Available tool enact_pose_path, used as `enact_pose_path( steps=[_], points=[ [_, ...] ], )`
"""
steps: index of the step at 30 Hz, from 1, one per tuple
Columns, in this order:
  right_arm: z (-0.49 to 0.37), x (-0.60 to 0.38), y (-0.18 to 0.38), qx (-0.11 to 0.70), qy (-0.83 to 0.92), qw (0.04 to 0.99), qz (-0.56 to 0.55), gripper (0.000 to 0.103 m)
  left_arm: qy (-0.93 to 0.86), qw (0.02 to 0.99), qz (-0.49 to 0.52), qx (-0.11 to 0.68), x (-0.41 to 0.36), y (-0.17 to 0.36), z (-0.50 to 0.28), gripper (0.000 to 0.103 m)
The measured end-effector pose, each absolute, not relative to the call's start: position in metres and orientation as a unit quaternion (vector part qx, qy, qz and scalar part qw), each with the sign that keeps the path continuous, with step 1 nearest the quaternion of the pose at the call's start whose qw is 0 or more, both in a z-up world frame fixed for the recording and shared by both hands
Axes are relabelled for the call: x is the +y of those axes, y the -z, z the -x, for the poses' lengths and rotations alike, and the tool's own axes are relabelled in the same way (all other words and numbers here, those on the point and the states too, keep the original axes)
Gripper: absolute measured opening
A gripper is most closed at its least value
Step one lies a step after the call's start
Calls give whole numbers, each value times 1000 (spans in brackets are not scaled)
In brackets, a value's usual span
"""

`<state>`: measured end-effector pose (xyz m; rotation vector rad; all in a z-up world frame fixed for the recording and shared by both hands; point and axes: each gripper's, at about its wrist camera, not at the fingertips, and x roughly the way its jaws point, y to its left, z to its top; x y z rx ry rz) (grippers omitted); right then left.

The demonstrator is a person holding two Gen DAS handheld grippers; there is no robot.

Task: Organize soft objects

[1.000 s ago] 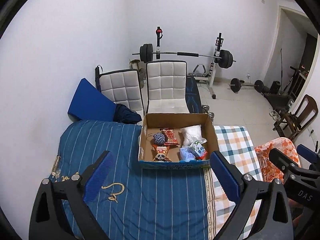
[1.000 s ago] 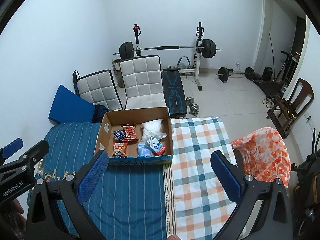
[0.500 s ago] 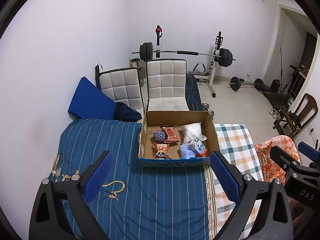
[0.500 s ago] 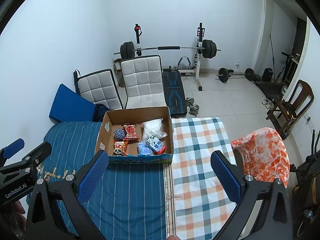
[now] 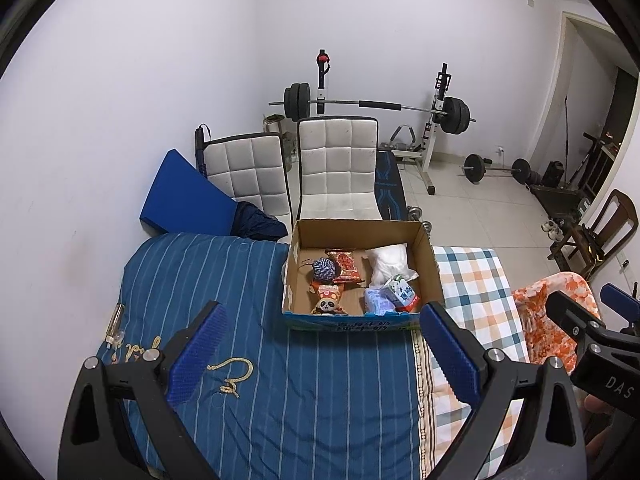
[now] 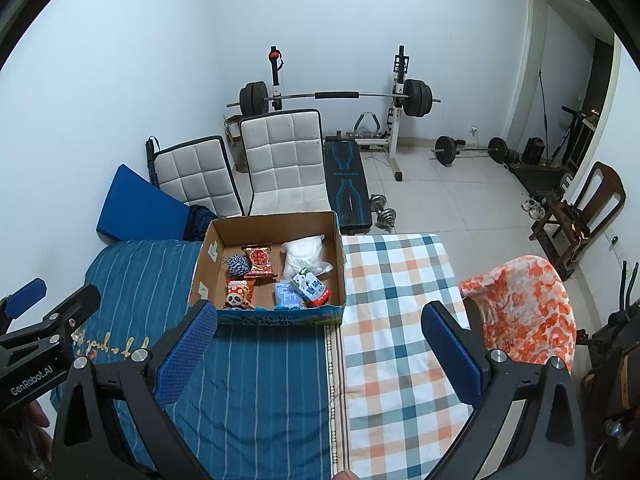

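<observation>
Left wrist view showed the left gripper (image 5: 320, 354) with its blue pads spread wide apart, holding nothing, above a blue striped blanket (image 5: 280, 392) on the bed. Ahead sat an open cardboard box (image 5: 428, 256), straddling the seam between that blanket and a checked blanket (image 5: 476, 284). Inside the box lay a blue-and-white yarn ball (image 5: 324, 270), a red snack packet (image 5: 347, 266), a white plastic bag (image 5: 388, 262), a panda plush (image 5: 328, 304), a pale blue pack (image 5: 378, 302) and a small carton (image 5: 404, 292). The right gripper (image 6: 320, 354) was likewise wide apart and empty, over the seam, near the box (image 6: 200, 264). An orange floral cloth (image 6: 524, 308) lay beside the checked blanket (image 6: 400, 320).
</observation>
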<state>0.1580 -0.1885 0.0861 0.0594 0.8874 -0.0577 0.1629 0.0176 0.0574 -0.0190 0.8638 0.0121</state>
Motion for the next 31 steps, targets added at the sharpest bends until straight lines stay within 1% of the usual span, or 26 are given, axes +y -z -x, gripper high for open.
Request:
enact_pose_path(
  steps=[31],
  points=[
    [-151, -186, -88, 426, 31, 904, -9, 103, -4, 908, 12, 419, 23, -56, -166, 99]
  ],
)
